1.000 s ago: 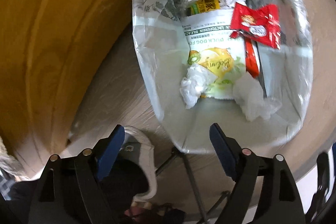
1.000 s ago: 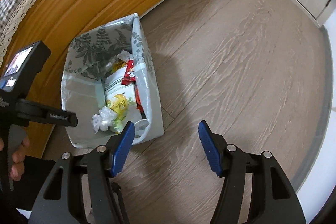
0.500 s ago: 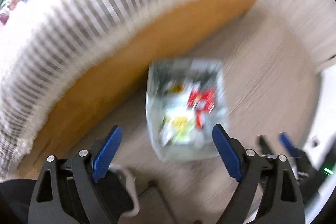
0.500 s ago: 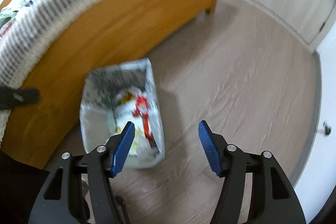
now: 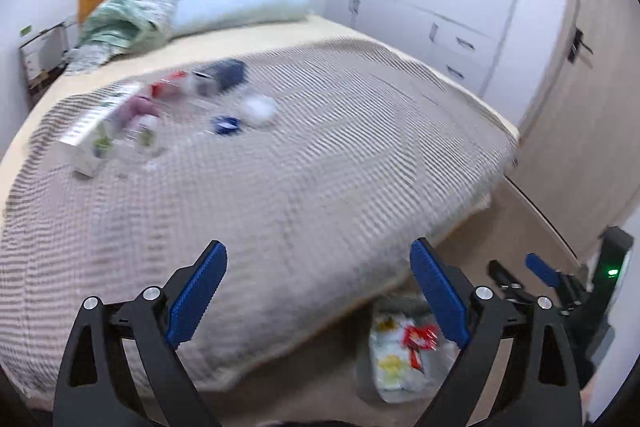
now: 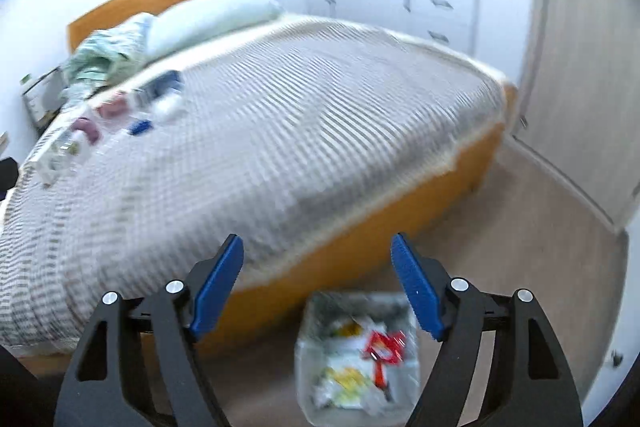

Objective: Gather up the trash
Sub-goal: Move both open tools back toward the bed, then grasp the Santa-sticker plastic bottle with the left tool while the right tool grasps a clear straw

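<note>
Loose trash items point(image 5: 168, 115) lie blurred on the left part of the bed point(image 5: 304, 163), near the folded blanket point(image 5: 124, 23) and pillow point(image 5: 240, 5). The left claw point(image 5: 318, 287) hangs above the bed's near edge, jaws opening wide, nothing between them. The right claw point(image 6: 318, 277) is likewise opening and empty. The trash bin point(image 6: 312, 379), already holding wrappers, stands on the floor point(image 6: 532, 227) against the bed frame, at right.

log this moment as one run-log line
left hand-held gripper: empty, opening | right hand-held gripper: empty, opening | trash bin: on floor beside bed | litter: on bedspread
</note>
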Tool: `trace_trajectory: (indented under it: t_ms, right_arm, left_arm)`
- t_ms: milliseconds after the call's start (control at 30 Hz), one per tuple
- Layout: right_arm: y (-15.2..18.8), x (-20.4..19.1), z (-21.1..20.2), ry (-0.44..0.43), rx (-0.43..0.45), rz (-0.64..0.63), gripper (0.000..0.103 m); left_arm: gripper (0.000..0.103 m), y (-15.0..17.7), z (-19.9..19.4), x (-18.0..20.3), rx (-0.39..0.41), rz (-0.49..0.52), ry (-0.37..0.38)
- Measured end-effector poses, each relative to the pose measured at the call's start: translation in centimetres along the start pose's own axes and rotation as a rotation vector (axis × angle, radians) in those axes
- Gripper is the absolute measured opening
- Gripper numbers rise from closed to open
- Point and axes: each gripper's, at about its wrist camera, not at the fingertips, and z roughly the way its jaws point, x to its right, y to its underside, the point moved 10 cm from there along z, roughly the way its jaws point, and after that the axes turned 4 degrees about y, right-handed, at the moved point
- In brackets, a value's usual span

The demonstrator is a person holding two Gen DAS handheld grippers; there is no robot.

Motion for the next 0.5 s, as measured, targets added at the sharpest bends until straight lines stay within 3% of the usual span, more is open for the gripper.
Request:
trace_trajectory:
  t_ms: [200,300,367,433,500]
  right_arm:
    - [-2.2,-8.3,0.2,-0.101,-0.002,-0.019,0.073]
    - [-3.8,-11.4,1.4,-0.178,-0.032,0.153,0.073]
    - [-4.9,-14.3,2.2,-0.247,-0.051,0.265,0.073]
    - [-5.8,-17.5,3.4,-0.253,-0.070,0.276,0.073]
    - [-6.4,-20.5,5.0,-0.207,-0.098,0.252,0.073]
  left_arm:
    - [0.091,-1.4,0.3,-12.0,0.052,-0.048,-0.079]
    - [0.091,-1.4,2.3,-18.4,0.084,-0.134,-0.111]
    - [0.091,-1.4,3.7,-22.2,0.050,-0.181,-0.137]
    - [0.091,-2.1,5.1,-24.7,0.006,-0.177,-0.164]
    - [0.091,-3.6,5.5,-25.4,0.039,-0.124,-0.159]
